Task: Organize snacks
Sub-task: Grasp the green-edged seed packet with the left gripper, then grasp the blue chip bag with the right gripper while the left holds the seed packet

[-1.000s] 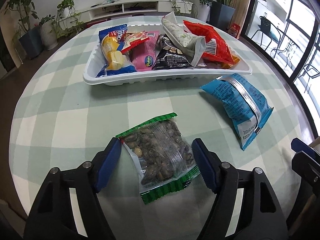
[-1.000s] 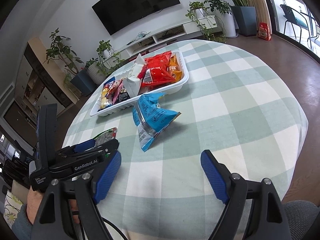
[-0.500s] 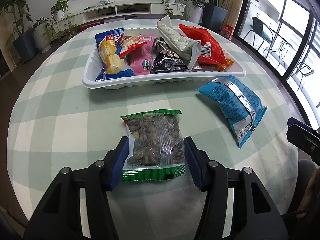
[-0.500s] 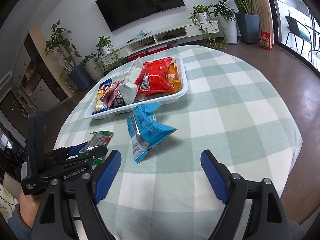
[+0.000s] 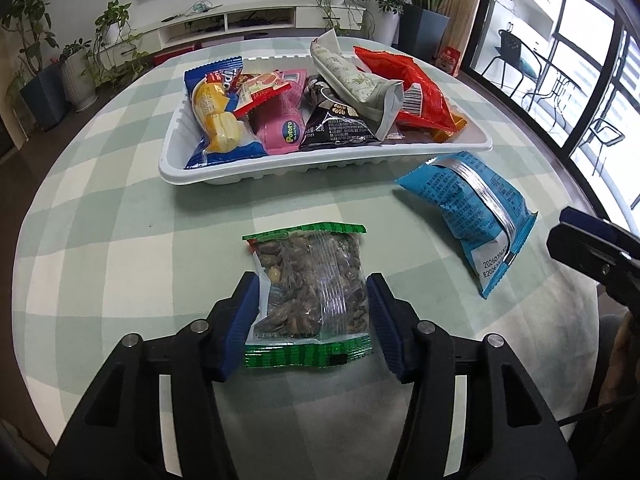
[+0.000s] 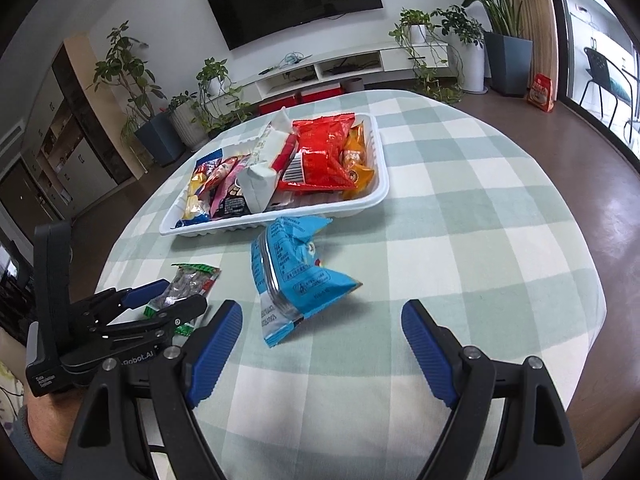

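A clear seed packet with green ends (image 5: 308,256) lies on the checked tablecloth, and my left gripper (image 5: 312,284) is shut on it, blue pads pressing both long sides. In the right wrist view the same left gripper (image 6: 180,294) holds the seed packet (image 6: 192,276) at lower left. A blue snack packet (image 6: 292,276) lies just ahead of my right gripper (image 6: 322,316), which stands open with nothing between its pads. That blue packet (image 5: 468,204) sits right of the seeds. Behind both, the white tray (image 5: 280,170) holds several snack packets.
The round table's edge curves close on the right, with dark floor beyond. Potted plants, a low white TV shelf and a wall screen stand behind the table. Bare checked cloth (image 6: 460,240) lies right of the tray (image 6: 376,196).
The left jaws have closed in from wide apart onto the seed packet, which turned from slanted to straight. The right gripper shifted sideways and rolled a little, staying open.
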Demonstrator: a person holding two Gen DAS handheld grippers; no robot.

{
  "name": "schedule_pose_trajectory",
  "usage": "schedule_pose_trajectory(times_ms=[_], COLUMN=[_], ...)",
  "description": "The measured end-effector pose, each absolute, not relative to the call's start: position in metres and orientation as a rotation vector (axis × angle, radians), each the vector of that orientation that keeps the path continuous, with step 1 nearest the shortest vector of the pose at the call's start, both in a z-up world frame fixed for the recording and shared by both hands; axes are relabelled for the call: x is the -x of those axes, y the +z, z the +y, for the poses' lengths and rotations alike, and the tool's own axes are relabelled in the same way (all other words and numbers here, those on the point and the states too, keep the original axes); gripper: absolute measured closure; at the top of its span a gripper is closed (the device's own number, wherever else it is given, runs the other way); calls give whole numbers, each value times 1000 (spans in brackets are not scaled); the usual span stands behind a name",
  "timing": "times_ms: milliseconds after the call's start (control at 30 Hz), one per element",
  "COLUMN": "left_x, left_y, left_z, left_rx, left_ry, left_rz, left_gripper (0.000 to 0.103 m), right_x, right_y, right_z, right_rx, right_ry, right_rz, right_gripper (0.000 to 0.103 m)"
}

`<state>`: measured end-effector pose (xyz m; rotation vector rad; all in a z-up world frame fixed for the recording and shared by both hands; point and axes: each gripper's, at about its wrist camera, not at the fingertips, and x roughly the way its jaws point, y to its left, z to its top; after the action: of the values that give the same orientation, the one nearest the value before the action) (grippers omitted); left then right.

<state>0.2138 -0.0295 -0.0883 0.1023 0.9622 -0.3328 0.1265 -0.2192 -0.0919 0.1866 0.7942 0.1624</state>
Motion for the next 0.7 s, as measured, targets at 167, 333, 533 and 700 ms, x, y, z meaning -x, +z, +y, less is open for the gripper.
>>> schedule_pose_trajectory(times_ms=[167,333,533,700], left_x=[-213,-214,-214,-210], left_y=[-86,-87,-82,-79], left_z=[-27,-25,-17,-8], left_rx=[-108,-106,-63,-31], left_ry=[-361,-376,-400,-404], left_rz=[950,949,928,915], left_gripper=[70,71,74,74], right_x=[-151,-171,-189,-188], right_y=[-90,-98,-116,-122], right_z=[-209,-190,-176,-178], right_rx=[-99,-18,59,38], right_ry=[208,253,242,258], right_rz=[806,852,919,948], right_gripper=[19,19,30,50])
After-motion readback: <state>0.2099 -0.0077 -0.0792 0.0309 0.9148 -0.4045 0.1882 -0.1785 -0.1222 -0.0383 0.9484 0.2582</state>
